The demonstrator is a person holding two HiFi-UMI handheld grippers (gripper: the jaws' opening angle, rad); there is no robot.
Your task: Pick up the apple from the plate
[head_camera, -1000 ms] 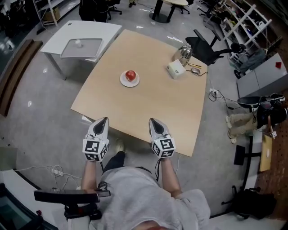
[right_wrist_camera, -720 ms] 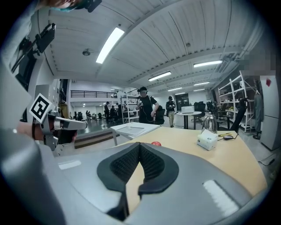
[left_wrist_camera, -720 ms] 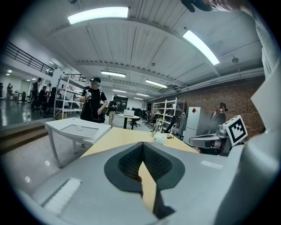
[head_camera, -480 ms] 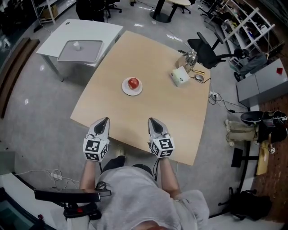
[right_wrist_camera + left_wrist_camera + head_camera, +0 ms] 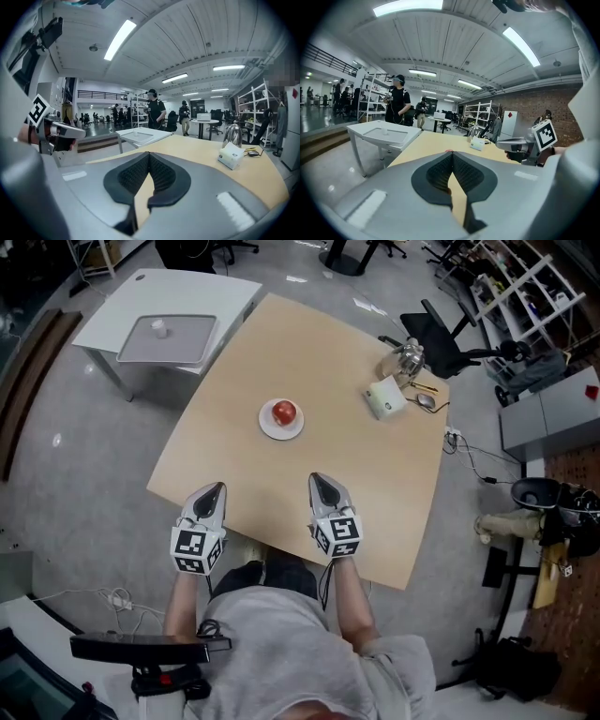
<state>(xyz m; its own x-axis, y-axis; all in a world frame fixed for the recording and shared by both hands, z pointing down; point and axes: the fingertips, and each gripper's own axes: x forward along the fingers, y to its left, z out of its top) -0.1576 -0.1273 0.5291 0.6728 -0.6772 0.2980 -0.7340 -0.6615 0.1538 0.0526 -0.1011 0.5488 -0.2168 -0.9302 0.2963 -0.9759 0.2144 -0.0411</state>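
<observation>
Both the left tongs (image 5: 217, 489) and the right tongs (image 5: 318, 479) had advanced toward the plate since the earlier frames. Their tips now lay over the near edge of the worktop (image 5: 319, 352) rather than at it, and the gap to the fruit in the head view had narrowed.

Left: the left tongs had their jaws pressed together at the tips, with nothing between them. In the left gripper view a sliver of red showed just above the closed tips, on the line of aim.

Centre: the apple (image 5: 284, 412) rested untouched on the white plate (image 5: 265, 427), near the middle of the worktop and well apart from both tongs.

Right: the right tongs were likewise pressed together and empty, and sat slightly nearer the plate than the left pair.

Far right: a tissue box (image 5: 386, 397) and a metal kettle (image 5: 407, 357) stood near the far corner, clear of the approach.

Interpretation: the task was judged to be in its approach phase, with the grasp not yet begun. Whichever tongs took the apple would have to spread before reaching it, wide enough to pass round the fruit. A round apple on a shallow plate could roll, or push the plate along, if struck by closed tips.
</observation>
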